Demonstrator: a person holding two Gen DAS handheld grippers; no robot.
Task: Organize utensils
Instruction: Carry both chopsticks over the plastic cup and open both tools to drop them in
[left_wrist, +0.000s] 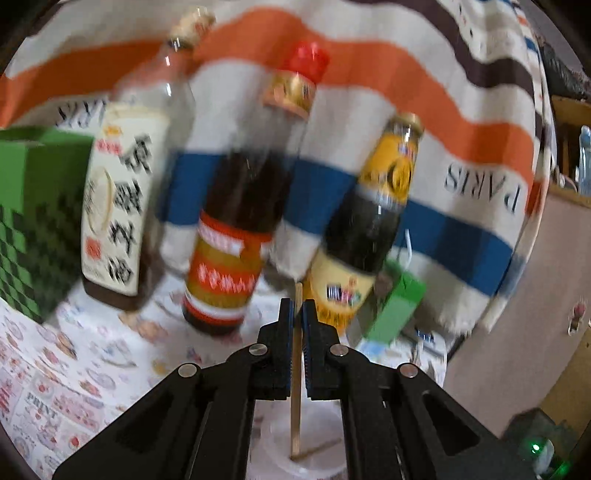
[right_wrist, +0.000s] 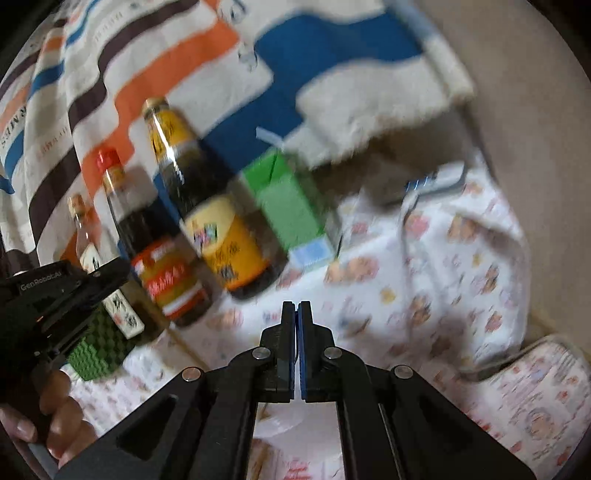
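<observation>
A striped cloth (left_wrist: 369, 122) hung as backdrop behind a table under a printed cover (left_wrist: 62, 373). With the red-capped bottle (left_wrist: 240, 206) as landmark: a green box (left_wrist: 33, 221) stood far to its left, a clear bottle with a cream label (left_wrist: 122, 206) just left of it, a yellow-labelled dark bottle (left_wrist: 373, 221) just right, and a small green carton (left_wrist: 399, 306) further right, behind that bottle's foot. In front of the red-capped bottle and below the camera sat a white cup (left_wrist: 317, 458), partly hidden by the linkage.

The left gripper (left_wrist: 297, 306) was clamped on a thin wooden stick (left_wrist: 296, 406), likely a chopstick, held upright with its lower end in or over the cup; blur made contact impossible to tell. A second stick (left_wrist: 319, 448) seemed to lie slanted in the cup.

The right gripper (right_wrist: 296, 308) was fully closed and held nothing, pointing at bare cover right of the bottles.

The step in hand looked like dropping the chopstick into the cup. The next move would call for centring the tip over the cup's mouth, then loosening the jaws.
</observation>
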